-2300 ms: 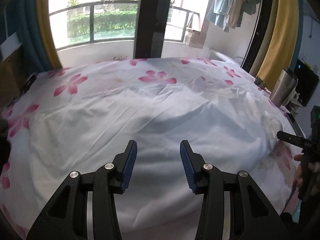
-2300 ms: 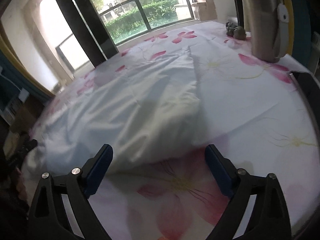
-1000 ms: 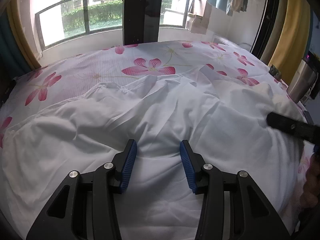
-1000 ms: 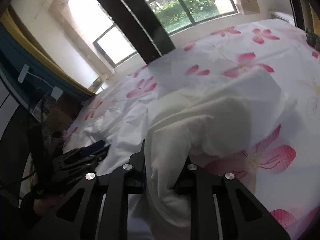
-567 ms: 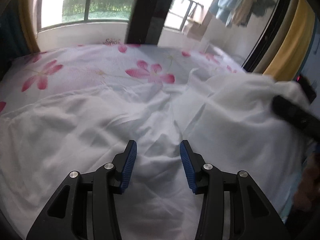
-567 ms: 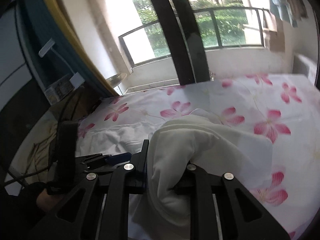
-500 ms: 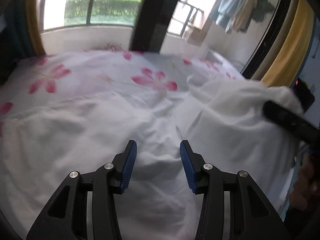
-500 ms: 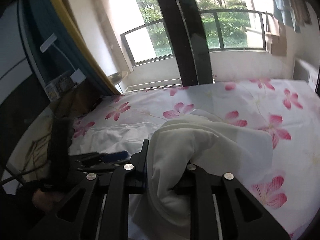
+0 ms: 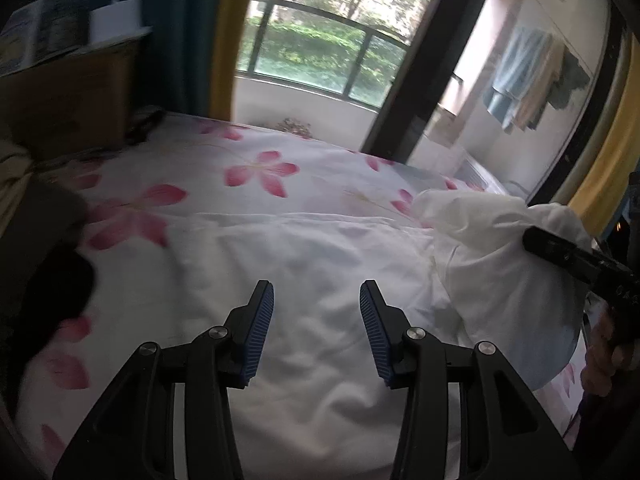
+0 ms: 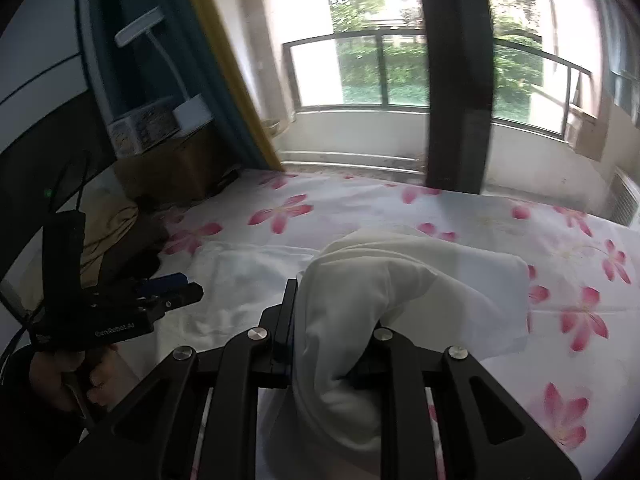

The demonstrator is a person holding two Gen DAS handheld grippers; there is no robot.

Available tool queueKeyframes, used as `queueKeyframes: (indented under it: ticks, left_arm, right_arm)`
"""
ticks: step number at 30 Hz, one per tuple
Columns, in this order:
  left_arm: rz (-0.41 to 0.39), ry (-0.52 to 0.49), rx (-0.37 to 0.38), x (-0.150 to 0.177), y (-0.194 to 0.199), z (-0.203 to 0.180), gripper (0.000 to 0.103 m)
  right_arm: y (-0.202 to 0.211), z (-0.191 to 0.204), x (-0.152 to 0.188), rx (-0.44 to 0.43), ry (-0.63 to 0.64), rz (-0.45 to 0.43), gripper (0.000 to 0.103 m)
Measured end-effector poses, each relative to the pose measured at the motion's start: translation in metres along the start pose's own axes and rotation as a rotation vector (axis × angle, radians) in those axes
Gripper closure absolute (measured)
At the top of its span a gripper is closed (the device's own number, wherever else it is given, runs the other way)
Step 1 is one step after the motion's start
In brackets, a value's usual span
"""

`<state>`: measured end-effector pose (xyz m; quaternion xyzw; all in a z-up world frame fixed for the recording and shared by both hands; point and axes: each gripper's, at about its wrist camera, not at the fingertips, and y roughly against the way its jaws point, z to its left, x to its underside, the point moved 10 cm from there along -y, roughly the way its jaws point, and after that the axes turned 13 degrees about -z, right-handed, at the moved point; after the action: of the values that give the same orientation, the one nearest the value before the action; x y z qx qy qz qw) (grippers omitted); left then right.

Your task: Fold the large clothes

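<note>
A large white garment (image 9: 320, 264) lies spread on a bed with a pink-flower sheet (image 9: 256, 172). My left gripper (image 9: 317, 324) is open and empty, hovering just above the garment's near part. My right gripper (image 10: 332, 344) is shut on a bunched edge of the white garment (image 10: 400, 288) and holds it lifted above the bed. In the left wrist view the right gripper (image 9: 576, 260) shows at the right with the raised white cloth (image 9: 492, 240) draped over it. In the right wrist view the left gripper (image 10: 176, 294) shows at the left, over the flat part.
A wooden cabinet (image 9: 68, 92) with boxes on top stands at the bed's far left corner. Dark and tan clothes (image 10: 116, 236) lie at the bed's left edge. Blue and yellow curtains (image 10: 224, 64) and a balcony window (image 10: 380, 68) are beyond the bed.
My right gripper closed on the garment's edge, lifted it and carried it over toward the left. My left gripper stayed open and swung left across the garment.
</note>
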<state>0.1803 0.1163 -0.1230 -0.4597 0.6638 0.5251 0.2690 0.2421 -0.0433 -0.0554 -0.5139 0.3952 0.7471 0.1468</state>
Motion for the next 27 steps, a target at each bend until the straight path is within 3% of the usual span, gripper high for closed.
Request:
queueKeyframes:
  ticks: [11,17,20,22,27]
  left_arm:
    - [-0.020,0.040,-0.073,0.004,0.022,0.054,0.056]
    - [-0.024,0.048,-0.107,0.006,0.035,0.080,0.056]
    - [-0.032,0.054,-0.133,0.004,0.044,0.092,0.056]
    - [-0.038,0.060,-0.149,0.001,0.049,0.100,0.056]
    - [-0.084,0.077,-0.165,-0.011,0.060,0.106,0.053]
  right_arm:
    - [-0.058,0.069,0.036,-0.098,0.045,0.147,0.080]
    - [-0.071,0.115,0.049,-0.239,0.087,0.216,0.075]
    - [-0.074,0.145,0.057,-0.343,0.125,0.243,0.065]
    - [-0.074,0.163,0.066,-0.400,0.142,0.270,0.052]
    - [-0.062,0.182,0.068,-0.463,0.188,0.250,0.051]
